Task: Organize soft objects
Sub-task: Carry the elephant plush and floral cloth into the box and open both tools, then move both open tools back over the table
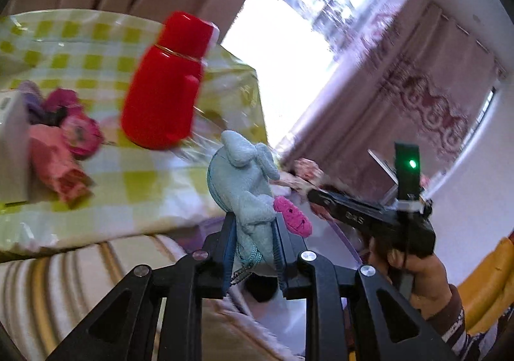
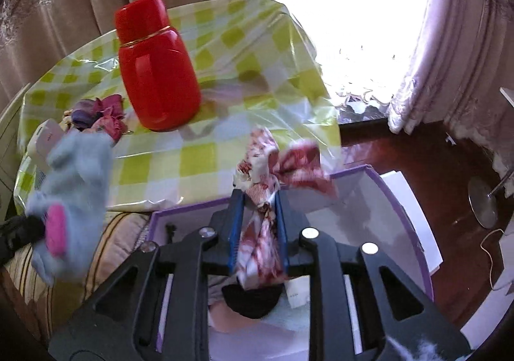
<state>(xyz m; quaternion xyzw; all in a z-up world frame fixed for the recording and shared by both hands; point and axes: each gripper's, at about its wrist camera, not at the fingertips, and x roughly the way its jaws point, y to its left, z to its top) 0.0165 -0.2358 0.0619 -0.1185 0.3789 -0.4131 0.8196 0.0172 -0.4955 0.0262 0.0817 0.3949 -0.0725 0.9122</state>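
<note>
- So far you have two soft things in the air: the pale blue plush toy (image 1: 247, 181) sits pinched between the narrow-set fingers of your left gripper (image 1: 253, 251), its pink patch (image 1: 294, 215) sticking out to one side.
- Your right gripper (image 2: 258, 223) is clamped on the red-and-white floral cloth (image 2: 270, 174), again with the fingers close together and the fabric bunched between the blue pads.
- That cloth hangs over the open purple-edged box (image 2: 395, 197), which stands just off the edge of the table; judging by this, the box is where the soft items go.
- Inside the box something dark and something pale show below the right gripper, so part of the sorting may already be done, though I cannot tell what they are.
- Neither held item is down yet, so you have both drops left to make.
- On the green checked tablecloth (image 2: 199, 162) a small heap of pink and purple soft pieces (image 1: 64, 123) remains beside a white box (image 1: 13, 149), so more trips look necessary.
- The red flask (image 2: 157, 65) stands upright near that heap; it is hard, so leave it, and mind it when you reach past.
</note>
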